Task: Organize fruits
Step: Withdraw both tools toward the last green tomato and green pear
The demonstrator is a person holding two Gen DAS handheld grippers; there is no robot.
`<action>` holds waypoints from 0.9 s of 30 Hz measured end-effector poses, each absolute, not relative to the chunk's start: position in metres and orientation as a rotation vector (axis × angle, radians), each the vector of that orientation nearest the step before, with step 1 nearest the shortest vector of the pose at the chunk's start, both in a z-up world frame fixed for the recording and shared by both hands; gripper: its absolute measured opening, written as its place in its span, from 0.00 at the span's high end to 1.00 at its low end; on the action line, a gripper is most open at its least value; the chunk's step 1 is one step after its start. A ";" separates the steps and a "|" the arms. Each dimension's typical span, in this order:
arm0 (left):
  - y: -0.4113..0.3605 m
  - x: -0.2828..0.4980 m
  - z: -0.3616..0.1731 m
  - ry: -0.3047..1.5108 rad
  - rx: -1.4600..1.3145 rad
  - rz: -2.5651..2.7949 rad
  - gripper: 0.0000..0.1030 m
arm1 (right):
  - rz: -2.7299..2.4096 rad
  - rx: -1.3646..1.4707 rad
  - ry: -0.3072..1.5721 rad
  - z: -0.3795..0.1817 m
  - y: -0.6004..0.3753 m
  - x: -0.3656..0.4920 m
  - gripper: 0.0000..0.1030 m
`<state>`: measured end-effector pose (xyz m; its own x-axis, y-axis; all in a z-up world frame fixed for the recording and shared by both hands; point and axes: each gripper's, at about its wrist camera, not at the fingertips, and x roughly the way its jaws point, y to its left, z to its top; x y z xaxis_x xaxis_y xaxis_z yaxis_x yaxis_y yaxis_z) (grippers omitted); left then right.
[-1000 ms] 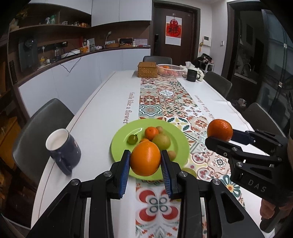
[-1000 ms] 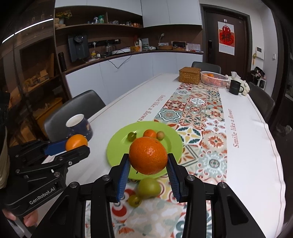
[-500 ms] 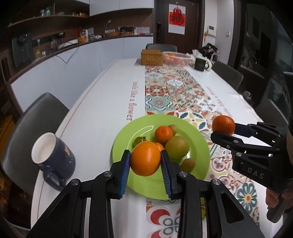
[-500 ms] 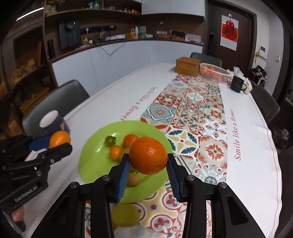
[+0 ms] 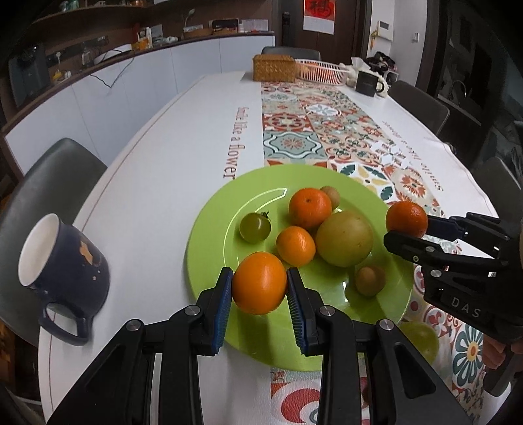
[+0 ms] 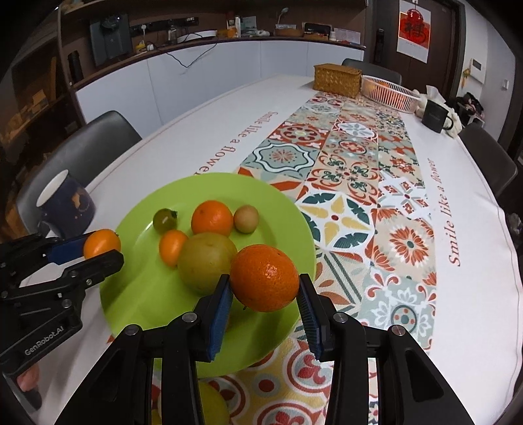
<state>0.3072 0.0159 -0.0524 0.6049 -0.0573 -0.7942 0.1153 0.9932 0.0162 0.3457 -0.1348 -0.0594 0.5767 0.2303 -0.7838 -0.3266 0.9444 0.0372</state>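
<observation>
Both grippers, left (image 5: 260, 287) and right (image 6: 264, 287), each clamp an orange over the green plate (image 5: 209, 261) on the white table's (image 5: 157, 183) tiled runner (image 6: 353, 163).

I see a home dining room: a long surface (image 6: 183, 137) with patterned runner (image 6: 356, 170), chairs (image 6: 94, 140), kitchen counter (image 6: 196, 42) with appliances behind, red door decoration (image 6: 413, 31).

A large orange (image 6: 264, 277) is clamped between the blue pads of the right gripper (image 6: 265, 296), above the near right edge of a green plate (image 6: 137, 294). On the plate are seen a big yellow-green fruit (image 6: 204, 261), two small oranges, a green tomato (image 6: 164, 220) and a small brownish fruit (image 6: 245, 218). At the left, a smaller orange (image 6: 101, 242) is gripped by the left gripper (image 6: 98, 250). What may be another yellow-green fruit (image 6: 210, 403) is partly hidden under the near fingers. A dark mug (image 6: 67, 204) is set at the far left.
</observation>
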 end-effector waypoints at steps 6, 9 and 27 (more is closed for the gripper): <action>0.012 0.307 -0.054 0.930 0.083 -0.100 0.58 | 0.349 -0.114 0.915 -0.061 -0.134 0.347 0.56; 0.012 0.301 -0.047 0.909 0.083 -0.092 0.54 | 0.339 -0.116 0.889 -0.054 -0.135 0.340 0.46; 0.004 0.213 0.024 0.741 0.079 -0.060 0.30 | 0.379 -0.086 0.696 0.012 -0.152 0.242 0.46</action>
